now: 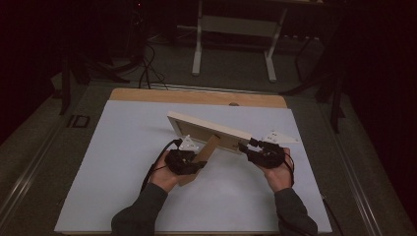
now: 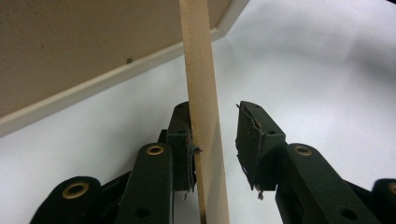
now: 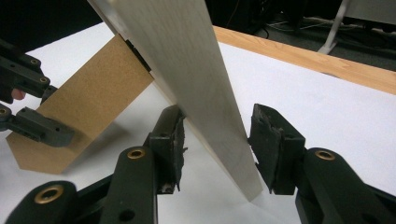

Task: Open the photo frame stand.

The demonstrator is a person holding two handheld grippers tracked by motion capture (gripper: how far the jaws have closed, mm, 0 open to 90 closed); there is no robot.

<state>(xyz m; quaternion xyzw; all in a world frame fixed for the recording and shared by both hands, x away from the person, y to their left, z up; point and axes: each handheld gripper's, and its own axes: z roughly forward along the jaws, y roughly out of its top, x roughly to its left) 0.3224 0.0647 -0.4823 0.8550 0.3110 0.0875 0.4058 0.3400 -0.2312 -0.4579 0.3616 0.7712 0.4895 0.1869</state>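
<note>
A picture frame (image 1: 209, 132) stood tilted on the white table cover (image 1: 123, 167), its brown easel stand (image 1: 196, 164) angled out from the back. The left gripper (image 1: 189, 164) straddled the stand (image 2: 205, 116): one pad (image 2: 184, 154) touched the board's edge, the other pad (image 2: 250, 140) stood clear, jaws spread. The right gripper (image 1: 246, 147) bracketed the frame's pale end edge (image 3: 205, 93); the frame lay between its jaws with small gaps beside both pads, so nothing was pinched.
</note>
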